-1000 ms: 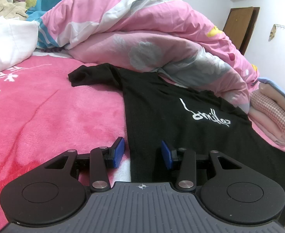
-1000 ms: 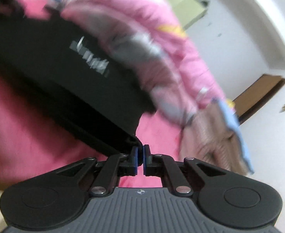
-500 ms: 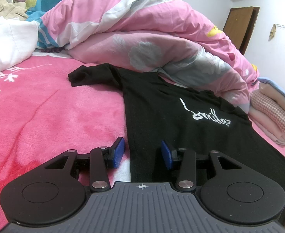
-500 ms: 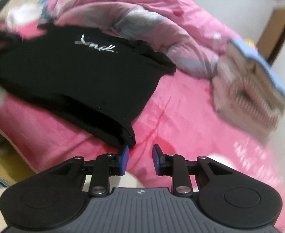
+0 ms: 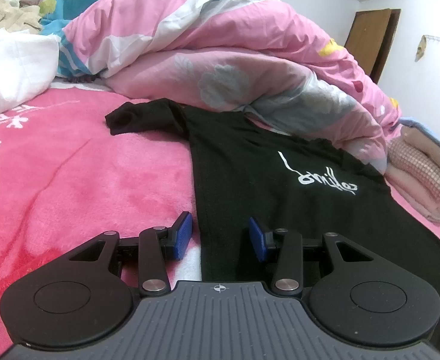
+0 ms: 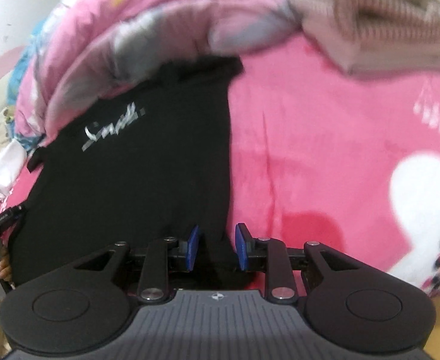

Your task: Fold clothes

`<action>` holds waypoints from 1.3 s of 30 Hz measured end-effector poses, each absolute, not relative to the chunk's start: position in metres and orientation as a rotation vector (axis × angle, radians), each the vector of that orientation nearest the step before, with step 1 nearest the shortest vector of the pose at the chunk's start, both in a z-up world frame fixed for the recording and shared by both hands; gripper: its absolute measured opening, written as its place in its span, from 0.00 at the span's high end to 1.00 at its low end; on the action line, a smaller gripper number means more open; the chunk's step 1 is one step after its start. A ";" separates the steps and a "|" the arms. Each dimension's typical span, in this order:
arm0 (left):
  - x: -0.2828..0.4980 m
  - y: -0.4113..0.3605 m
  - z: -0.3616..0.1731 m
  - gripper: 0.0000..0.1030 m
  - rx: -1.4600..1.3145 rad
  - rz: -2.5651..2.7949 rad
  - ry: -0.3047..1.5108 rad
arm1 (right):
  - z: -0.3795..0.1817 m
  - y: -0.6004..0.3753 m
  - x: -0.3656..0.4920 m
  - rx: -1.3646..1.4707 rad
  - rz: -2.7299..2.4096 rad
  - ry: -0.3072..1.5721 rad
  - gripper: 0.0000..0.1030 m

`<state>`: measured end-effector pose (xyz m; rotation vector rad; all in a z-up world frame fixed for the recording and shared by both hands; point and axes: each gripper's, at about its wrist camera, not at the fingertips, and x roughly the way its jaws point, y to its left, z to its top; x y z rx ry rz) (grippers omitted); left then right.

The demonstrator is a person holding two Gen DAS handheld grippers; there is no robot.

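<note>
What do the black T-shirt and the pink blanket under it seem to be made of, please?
The black T-shirt looks like thin matte cotton-type knit: it lies flat and limp, with a white printed script. The pink blanket looks like plush fleece: a fuzzy nap with a soft sheen and shallow creases. The exact fibre of either cannot be told.

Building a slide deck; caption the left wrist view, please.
Open left claw straddles the edge of the black T-shirt on the pink blanket.

Open pink blanket (image 5: 85, 180) on both sides of the black T-shirt (image 5: 264, 186), passable. Heaped quilt (image 5: 234, 69) overlaps its collar end. Folded stack (image 5: 423, 174) blocks far right; white bundle (image 5: 13, 69) far left, probably clothing.
</note>
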<state>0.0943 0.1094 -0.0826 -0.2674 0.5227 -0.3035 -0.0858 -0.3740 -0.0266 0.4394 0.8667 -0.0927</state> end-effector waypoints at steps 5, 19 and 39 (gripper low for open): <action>0.095 0.111 -0.083 0.59 -0.274 -0.308 0.525 | -0.030 -0.359 -0.124 0.415 -0.071 0.950 0.78; 0.095 0.110 -0.082 0.58 -0.260 -0.300 0.525 | -0.014 -0.394 -0.121 0.583 -0.162 0.789 0.78; 0.094 0.108 -0.082 0.58 -0.263 -0.292 0.519 | -0.040 -0.387 -0.198 0.836 -0.134 0.748 0.99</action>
